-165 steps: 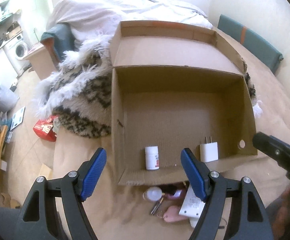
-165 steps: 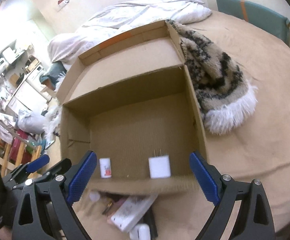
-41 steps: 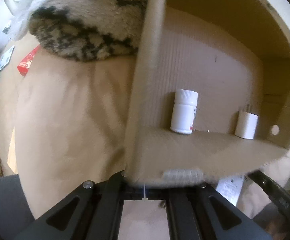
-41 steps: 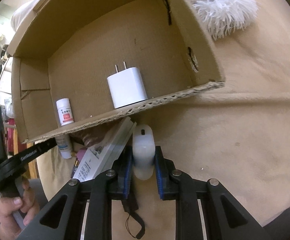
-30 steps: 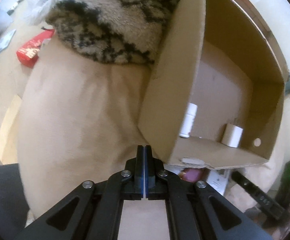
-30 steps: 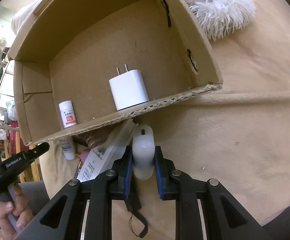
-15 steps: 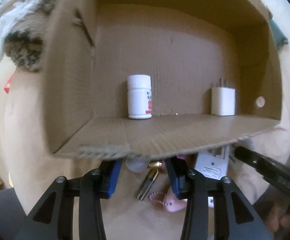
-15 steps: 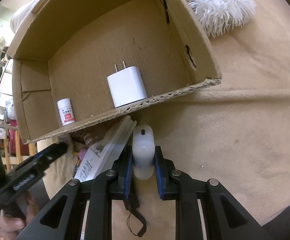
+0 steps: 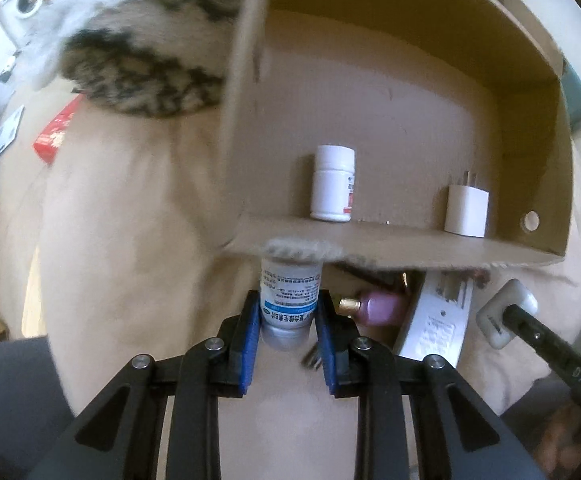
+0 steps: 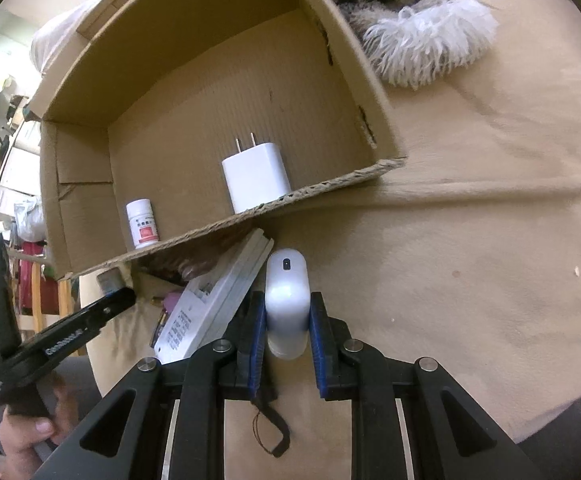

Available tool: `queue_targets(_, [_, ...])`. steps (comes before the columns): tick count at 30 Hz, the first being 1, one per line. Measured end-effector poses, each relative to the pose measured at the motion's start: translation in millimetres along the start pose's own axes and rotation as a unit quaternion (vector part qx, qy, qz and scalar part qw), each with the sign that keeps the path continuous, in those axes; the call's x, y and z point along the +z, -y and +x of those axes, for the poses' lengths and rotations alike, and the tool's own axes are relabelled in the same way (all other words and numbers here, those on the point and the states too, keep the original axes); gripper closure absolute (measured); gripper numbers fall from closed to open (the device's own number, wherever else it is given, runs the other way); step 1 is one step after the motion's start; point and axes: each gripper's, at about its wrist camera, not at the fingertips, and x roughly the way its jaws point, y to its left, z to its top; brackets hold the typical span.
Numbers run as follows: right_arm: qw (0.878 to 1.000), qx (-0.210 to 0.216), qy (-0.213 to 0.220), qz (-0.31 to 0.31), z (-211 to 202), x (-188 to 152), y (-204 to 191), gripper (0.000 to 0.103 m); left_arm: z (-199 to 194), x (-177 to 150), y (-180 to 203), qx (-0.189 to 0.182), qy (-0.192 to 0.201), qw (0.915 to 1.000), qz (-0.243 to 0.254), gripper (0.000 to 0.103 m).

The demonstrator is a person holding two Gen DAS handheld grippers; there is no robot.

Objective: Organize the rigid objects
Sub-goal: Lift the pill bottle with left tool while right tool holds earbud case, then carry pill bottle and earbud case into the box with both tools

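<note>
Left wrist view is mostly beige bedspread [image 9: 130,240], with the open cardboard box [image 9: 410,92] sitting on it, tipped so its inside faces the camera. A shaggy black-and-white throw [image 9: 142,68] bunches against the box's left wall. Standing upright along the near edge inside the box: a white pill bottle [image 9: 332,184] with a red label, and well to its right a white wall charger [image 9: 466,210], prongs up.

The left gripper [image 9: 288,320] points forward and low, right at the box's front lip. Its blue pads are clamped narrow on a small medicine bottle [image 9: 289,300] with a blue-banded label, held upside down so the print reads inverted; the bottle's far end touches or tucks under the frayed lip, can't tell which.

Just right of it on the bedspread lie a pink nail polish bottle [image 9: 378,310] and a long white box [image 9: 438,316] with printed text, partly under the cardboard edge.

In the right wrist view, the right gripper [image 10: 287,316] sits level over the bedspread, pinched on a white rounded device [image 10: 287,296] with a small dark dot near its far tip, just beside the long white box and in front of the cardboard lip. The person's left hand [image 10: 30,436] wraps the other gripper's handle at lower left.
</note>
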Motion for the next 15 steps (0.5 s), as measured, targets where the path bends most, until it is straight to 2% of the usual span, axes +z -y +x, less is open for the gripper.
queue_targets(5, [0.999, 0.0, 0.037, -0.002, -36.3, -5.6, 1.2, 0.082, -34.8, -19.3, -4.8, -0.008, 0.02, 0.9997, -0.007, 0.079])
queue_targets(8, [0.998, 0.005, 0.064, -0.008, -60.4, -5.1, -4.0, 0.082, -59.7, -17.7, -5.7, -0.025, 0.037, 0.999, -0.005, 0.079])
queue_targets(11, [0.995, 0.008, 0.095, -0.026, -86.4, -2.0, -12.8, 0.082, -77.3, -13.5, 9.7, -0.035, 0.061, 0.9975, 0.003, 0.079])
queue_targets(15, [0.99, 0.036, 0.131, -0.046, -112.1, 14.2, -22.7, 0.081, -100.7, 0.7, 29.6, -0.042, 0.086, 0.9952, 0.017, 0.079])
